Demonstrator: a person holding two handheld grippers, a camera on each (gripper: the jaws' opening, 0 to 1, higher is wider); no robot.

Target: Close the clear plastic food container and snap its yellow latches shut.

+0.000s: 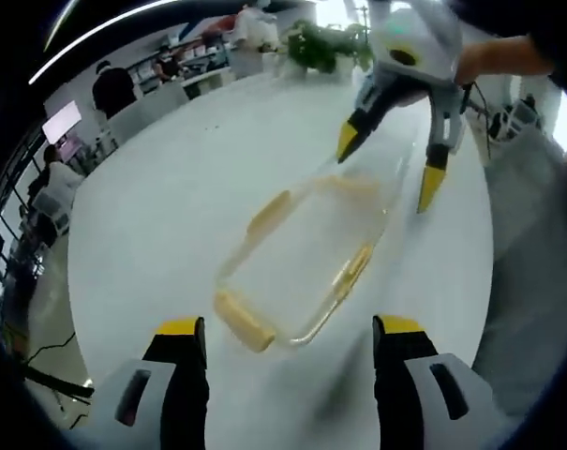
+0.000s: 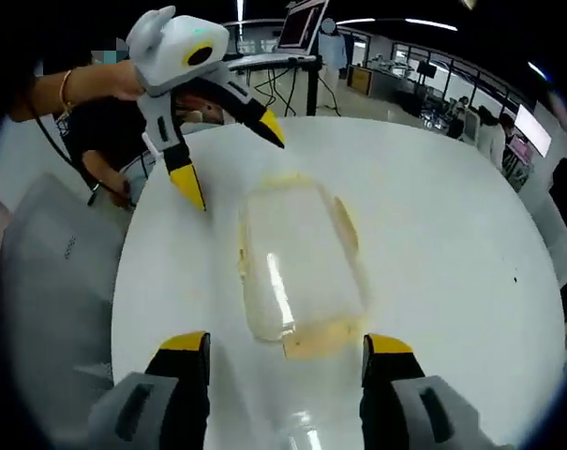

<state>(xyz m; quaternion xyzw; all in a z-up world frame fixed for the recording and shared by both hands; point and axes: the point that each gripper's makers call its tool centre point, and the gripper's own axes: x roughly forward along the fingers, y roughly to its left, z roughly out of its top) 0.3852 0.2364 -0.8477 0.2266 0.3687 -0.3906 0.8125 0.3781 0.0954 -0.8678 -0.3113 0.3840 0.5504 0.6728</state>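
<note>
Both tongs, left tongs (image 1: pixel 288 330) and right tongs (image 2: pixel 288 345), gape wide, empty, flanking container (image 1: pixel 306 258).

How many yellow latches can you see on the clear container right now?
4 on the container: one at the end nearest the left gripper, one at the far end, and one on each long side. All look blurred.

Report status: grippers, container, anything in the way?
Left hand-held gripper and right hand-held gripper both open, empty, at opposite ends. Clear container on white table, yellow latches untouched. Nothing in the way.
</note>
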